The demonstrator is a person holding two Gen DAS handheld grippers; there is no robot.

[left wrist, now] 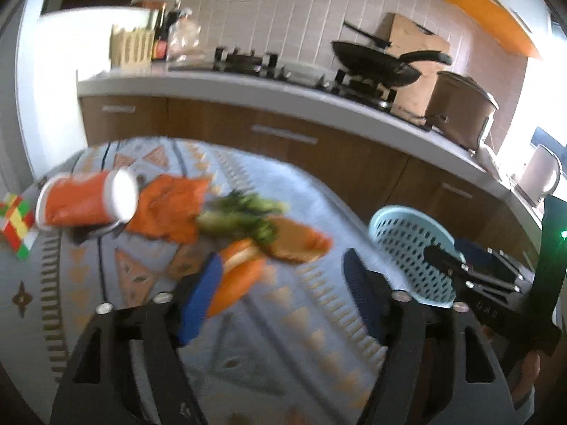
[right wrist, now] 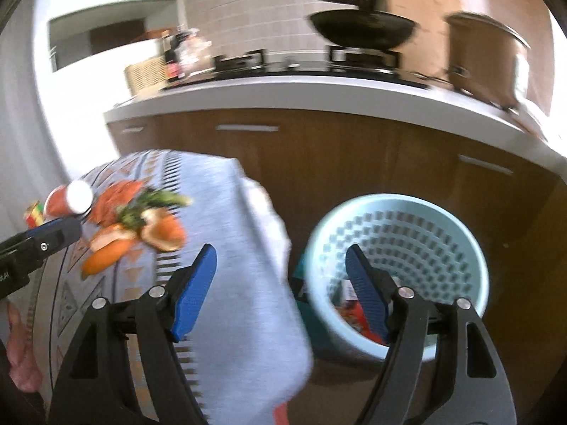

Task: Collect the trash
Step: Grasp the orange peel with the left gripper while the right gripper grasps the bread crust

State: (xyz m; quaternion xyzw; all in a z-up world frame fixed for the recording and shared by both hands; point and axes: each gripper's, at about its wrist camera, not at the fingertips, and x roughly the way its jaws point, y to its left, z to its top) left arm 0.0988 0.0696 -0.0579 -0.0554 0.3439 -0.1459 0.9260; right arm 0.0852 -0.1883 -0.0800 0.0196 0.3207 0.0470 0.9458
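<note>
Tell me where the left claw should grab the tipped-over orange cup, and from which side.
Grip the orange cup across its round wall near the middle, coming down from above. It lies on its side on the tablecloth, white base toward the orange wrapper, so the curved sides are free. The left claw is open and empty, with an orange peel nearer; pass left of that.

Orange peels [left wrist: 244, 269]: you see curved pieces heaped on the patterned tablecloth [left wrist: 312, 318].
Greens [left wrist: 244, 217]: blurred leafy scraps lying on top of the peels.
Orange wrapper [left wrist: 170, 212]: crumpled, flat on the cloth, touching the greens.
Basket [right wrist: 400, 262]: pale blue, perforated, just off the cloth's edge, colourful scraps inside.
</note>
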